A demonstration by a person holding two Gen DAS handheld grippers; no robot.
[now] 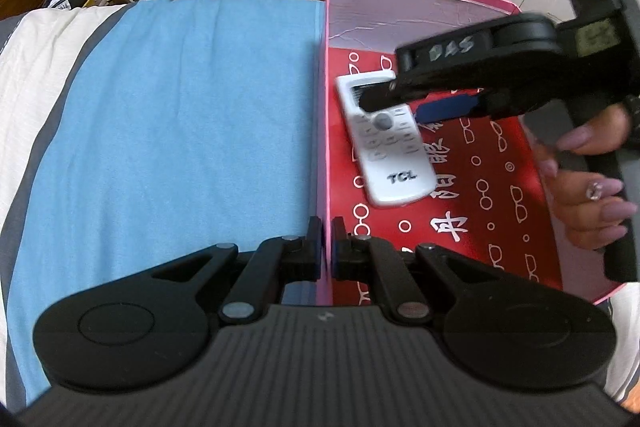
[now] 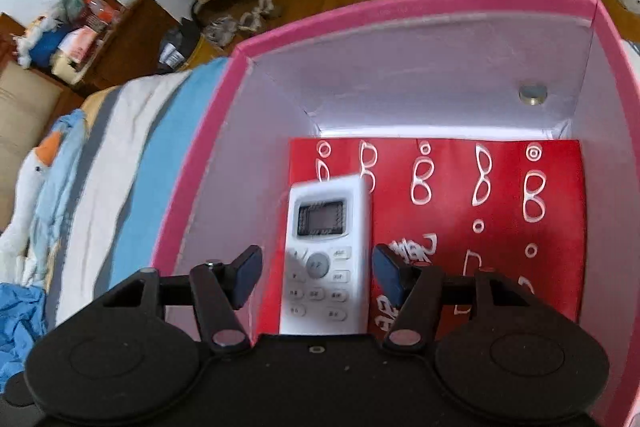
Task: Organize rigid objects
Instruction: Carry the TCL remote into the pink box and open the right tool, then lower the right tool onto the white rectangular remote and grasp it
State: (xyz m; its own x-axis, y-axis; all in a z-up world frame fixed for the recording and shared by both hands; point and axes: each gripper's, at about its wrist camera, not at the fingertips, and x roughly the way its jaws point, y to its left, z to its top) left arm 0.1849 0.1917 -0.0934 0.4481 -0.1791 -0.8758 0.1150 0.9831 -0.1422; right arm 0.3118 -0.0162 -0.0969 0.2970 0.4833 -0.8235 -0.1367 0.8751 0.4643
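Our left tongs [image 1: 328,247] pinch the pink box [image 1: 325,131] wall, our right tongs [image 2: 318,273] stand open astride the remote [image 2: 326,247] lying inside, so we judge it placed; next, withdraw upward.

The white rectangular plastic remote control [image 2: 326,259] lies in the pink-rimmed cardboard box [image 2: 208,131], on the red printed sheet [image 2: 500,247] covering its floor (toward the sheet's left side). The box stands on the blue cloth bedcover [image 1: 180,127], at its right.
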